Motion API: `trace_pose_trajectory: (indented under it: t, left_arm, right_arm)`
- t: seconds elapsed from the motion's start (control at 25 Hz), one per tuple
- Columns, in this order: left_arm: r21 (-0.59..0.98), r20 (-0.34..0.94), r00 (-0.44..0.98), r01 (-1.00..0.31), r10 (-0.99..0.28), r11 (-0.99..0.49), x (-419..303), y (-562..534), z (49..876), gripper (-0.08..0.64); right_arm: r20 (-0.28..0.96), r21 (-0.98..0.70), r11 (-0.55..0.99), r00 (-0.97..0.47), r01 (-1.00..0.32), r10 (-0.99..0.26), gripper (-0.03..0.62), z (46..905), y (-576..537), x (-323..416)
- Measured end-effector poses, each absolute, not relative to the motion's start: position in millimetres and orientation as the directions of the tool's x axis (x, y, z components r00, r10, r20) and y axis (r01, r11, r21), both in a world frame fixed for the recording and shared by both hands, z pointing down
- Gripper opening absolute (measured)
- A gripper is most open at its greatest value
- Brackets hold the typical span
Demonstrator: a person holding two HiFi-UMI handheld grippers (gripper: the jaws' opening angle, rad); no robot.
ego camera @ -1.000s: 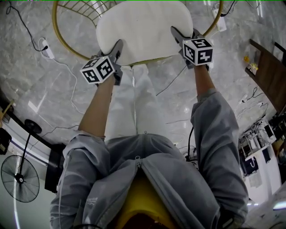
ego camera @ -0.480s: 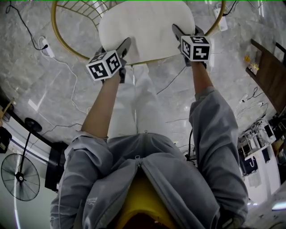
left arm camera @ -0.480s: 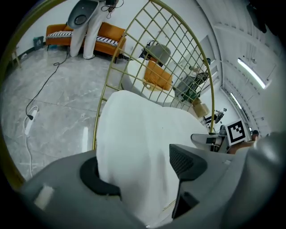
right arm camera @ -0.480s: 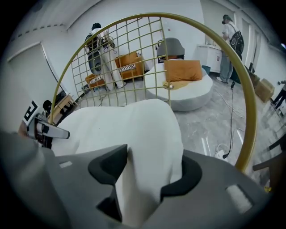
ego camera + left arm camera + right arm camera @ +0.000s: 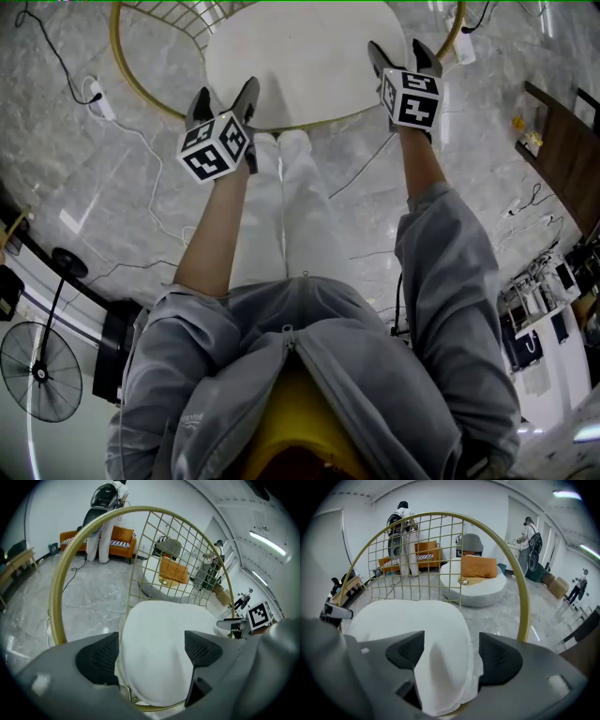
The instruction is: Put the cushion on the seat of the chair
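the left gripper and right gripper are at the near edge of the cushion. their jaws have just been opening and are wide apart, gripping nothing, likely because the cushion already lies on the chair seat.

Cushion lies on the chair; left tongs, right tongs at its near corners.
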State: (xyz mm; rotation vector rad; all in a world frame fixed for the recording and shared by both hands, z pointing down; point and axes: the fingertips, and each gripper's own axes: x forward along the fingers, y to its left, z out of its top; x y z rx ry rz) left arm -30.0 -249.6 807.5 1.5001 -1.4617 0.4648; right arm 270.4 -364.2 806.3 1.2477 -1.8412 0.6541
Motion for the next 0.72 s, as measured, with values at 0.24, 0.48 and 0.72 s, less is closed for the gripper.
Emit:
trace_pose_trajectory:
  t: [0.24,0.48,0.72]
  left_arm:
    - [0.345,0.779,0.198,-0.928,-0.595,0.142,-34.8,-245.4,782.9,0.434]
    - [0.391,0.744,0.273,-0.918,-0.61,0.065,-19.8,-237.8,758.3,0.098]
    - [0.439,0.696,0.361,-0.898,-0.621,-0.031,-14.8,-223.6,716.0,0.008]
  right_arm:
    - [0.83,0.026,0.387,-0.196,-0.922,-0.523,0.354,788.5,-354.1,271.4]
    - [0.831,0.027,0.423,-0.214,-0.906,-0.513,0.128,760.5,-331.8,264.2]
    - [0.819,-0.048,0.449,-0.292,-0.892,-0.494,0.0,715.6,-292.5,228.6]
